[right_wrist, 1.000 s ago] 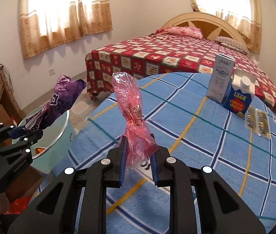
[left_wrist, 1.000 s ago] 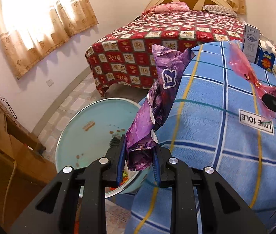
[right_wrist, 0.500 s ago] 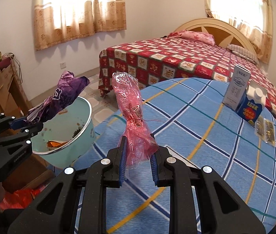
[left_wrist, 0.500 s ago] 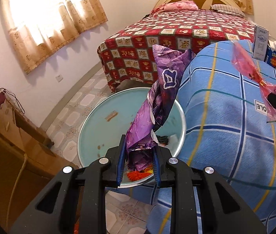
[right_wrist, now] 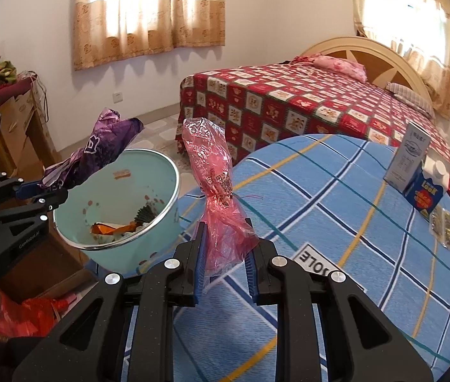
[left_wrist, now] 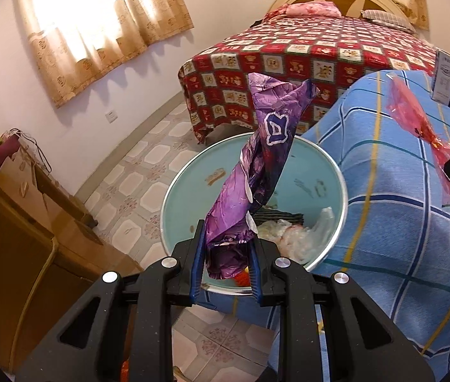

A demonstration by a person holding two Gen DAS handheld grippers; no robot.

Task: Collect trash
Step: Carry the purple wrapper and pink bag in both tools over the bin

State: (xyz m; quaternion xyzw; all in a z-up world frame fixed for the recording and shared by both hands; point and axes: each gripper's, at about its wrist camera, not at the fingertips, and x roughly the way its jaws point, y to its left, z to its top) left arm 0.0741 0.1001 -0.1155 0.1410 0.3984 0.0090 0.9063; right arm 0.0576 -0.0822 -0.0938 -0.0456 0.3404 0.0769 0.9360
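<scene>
Purple foil wrapper (left_wrist: 256, 172) stands pinched in our left gripper (left_wrist: 226, 254), right above the mint-green bin (left_wrist: 190, 197) with trash inside. Our right gripper (right_wrist: 225, 254) clamps the pink plastic wrapper (right_wrist: 215, 175) over the blue checked cloth (right_wrist: 336, 222), beside that bin.

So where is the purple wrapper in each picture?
Left wrist view: the purple wrapper stands up in the middle, clamped in the left gripper, over the green bin.
Right wrist view: it is at the left, sticking out above the same bin.
Shared landmark: the green bin.
</scene>
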